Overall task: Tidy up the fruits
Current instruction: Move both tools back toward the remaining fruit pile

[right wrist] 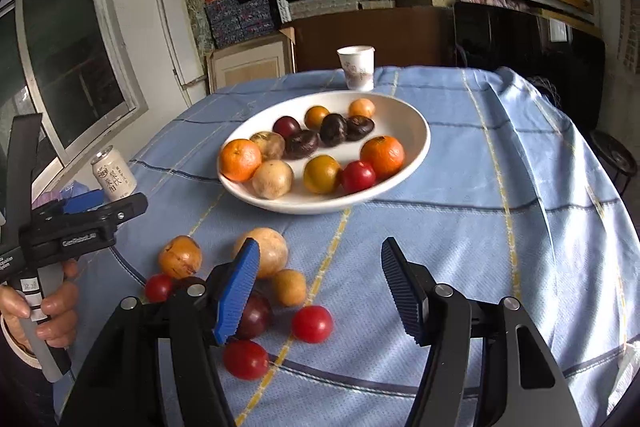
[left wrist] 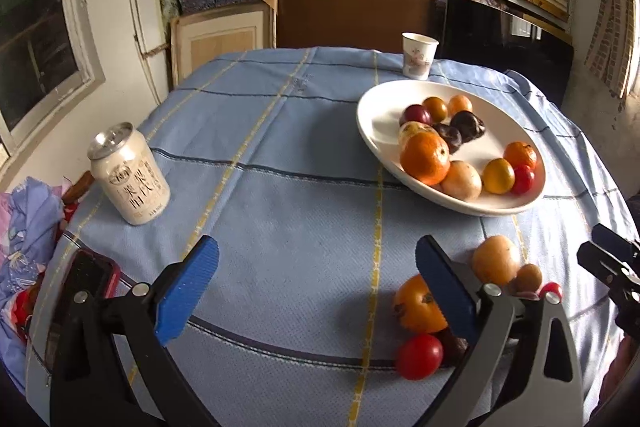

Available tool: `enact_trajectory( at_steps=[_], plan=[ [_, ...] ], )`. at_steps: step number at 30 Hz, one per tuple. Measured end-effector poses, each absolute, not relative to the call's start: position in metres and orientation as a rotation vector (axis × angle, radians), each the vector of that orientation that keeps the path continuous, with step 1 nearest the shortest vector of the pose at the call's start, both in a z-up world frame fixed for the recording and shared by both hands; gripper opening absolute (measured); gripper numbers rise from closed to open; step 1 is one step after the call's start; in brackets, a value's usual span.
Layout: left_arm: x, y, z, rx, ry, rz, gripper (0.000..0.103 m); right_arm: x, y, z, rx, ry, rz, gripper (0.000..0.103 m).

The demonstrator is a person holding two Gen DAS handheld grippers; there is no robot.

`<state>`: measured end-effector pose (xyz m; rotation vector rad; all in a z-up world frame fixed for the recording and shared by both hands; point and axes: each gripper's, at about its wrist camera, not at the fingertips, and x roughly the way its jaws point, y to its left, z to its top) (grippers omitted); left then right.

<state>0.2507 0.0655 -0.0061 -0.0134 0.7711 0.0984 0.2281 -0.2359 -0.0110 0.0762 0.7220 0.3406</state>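
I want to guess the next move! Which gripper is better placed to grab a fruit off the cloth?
Probably the right gripper. Its open jaws hang right over the loose fruit; a red tomato lies just below. The left gripper is open over bare cloth.

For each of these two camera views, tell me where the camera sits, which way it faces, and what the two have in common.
Left wrist view: rides the left gripper, low at the near table edge, facing across the blue tablecloth toward the shelves; own open blue fingers show, the right gripper at the right edge.
Right wrist view: rides the right gripper, facing likewise; own open fingers show, with the left gripper and the hand gripping it at left.
Shared: white plate of fruit, paper cup, can, loose fruit.
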Motion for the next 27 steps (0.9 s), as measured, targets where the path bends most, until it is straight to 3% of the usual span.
enact_trajectory(
  at_steps=[7,27],
  plan=[
    [0.247,0.067,-0.008,-0.003,0.770,0.097,0.097,0.226,-0.232,-0.027,-0.005,0.817,0.354,0.050],
    [0.246,0.077,-0.012,-0.057,0.795,0.076,0.098,0.220,-0.215,-0.048,-0.082,0.893,0.396,0.026]
  ],
)
